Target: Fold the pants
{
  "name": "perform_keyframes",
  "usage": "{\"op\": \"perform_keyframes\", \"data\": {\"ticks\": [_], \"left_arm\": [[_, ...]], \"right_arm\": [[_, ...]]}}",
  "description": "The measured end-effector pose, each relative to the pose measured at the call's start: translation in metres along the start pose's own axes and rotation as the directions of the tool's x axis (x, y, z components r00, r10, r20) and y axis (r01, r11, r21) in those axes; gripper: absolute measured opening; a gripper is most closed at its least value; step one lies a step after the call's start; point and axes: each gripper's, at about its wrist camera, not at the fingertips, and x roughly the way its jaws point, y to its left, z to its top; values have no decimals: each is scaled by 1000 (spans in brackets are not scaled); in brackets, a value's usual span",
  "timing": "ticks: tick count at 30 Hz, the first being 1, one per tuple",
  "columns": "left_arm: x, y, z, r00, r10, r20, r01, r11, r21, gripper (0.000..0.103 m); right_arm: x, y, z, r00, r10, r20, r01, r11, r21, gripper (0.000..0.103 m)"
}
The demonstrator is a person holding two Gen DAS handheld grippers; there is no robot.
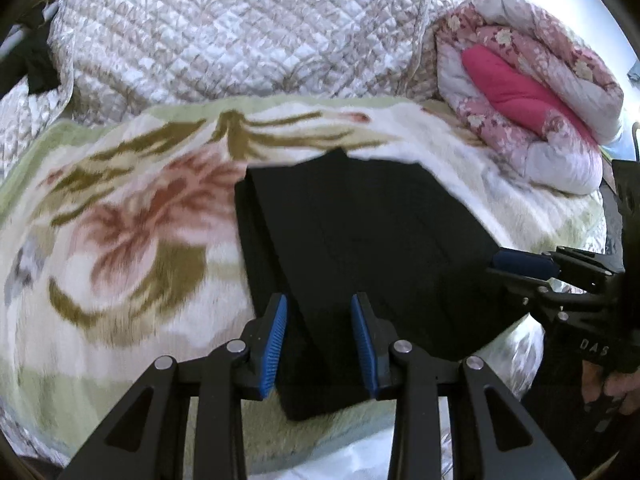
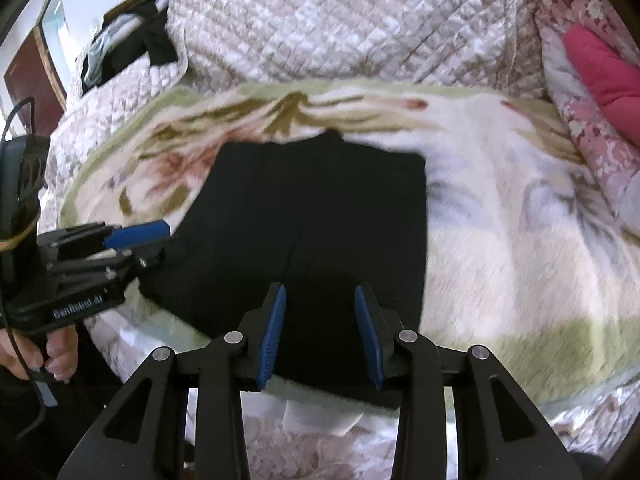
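Note:
The black pants (image 1: 360, 220) (image 2: 320, 200) lie folded into a flat rectangle on a floral fleece blanket (image 1: 140, 220) (image 2: 500, 220). My left gripper (image 1: 320, 300) hovers over the near left part of the pants. Its blue pads stand apart, with only flat cloth showing below the gap. My right gripper (image 2: 320, 290) hangs the same way over the near right part, pads apart and not pressing on cloth. Each view also catches the other tool from the side: the right gripper (image 1: 496, 264) at the pants' right edge, the left gripper (image 2: 166, 236) at their left edge.
A quilted bedspread (image 1: 240, 32) rises behind the blanket. A rolled pink floral duvet (image 1: 520, 92) lies at the back right. Dark clothes (image 2: 132, 48) sit at the far left corner of the bed. A person's hand (image 2: 52, 352) grips the left tool's handle.

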Motion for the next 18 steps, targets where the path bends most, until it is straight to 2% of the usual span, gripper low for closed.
{"op": "perform_keyframes", "data": {"ticks": [2,5,9,11,15,18], "left_arm": [[0,6,-5,1000,-7,2,7,1000,-22,40],[0,11,-7,1000,-16,5,17,999,-47,43],[6,18,-9,1000,-20,0,20,997,-80,52],[6,21,-9,999,-32,-4,31,995,-93,54],[0,20,-4,1000,-8,-2,7,997,-80,52],[-6,24,-2,1000,-2,10,3,996,-88,51]], "right_arm": [[2,1,-4,1000,-8,8,8,1000,-7,39],[3,1,-4,1000,14,12,-14,1000,-3,49],[6,11,-7,1000,-25,19,26,997,-70,53],[5,13,-5,999,-33,6,34,996,-77,53],[-8,0,4,1000,1,11,-1,1000,20,53],[-14,-10,5,999,-17,33,15,998,66,53]]}}
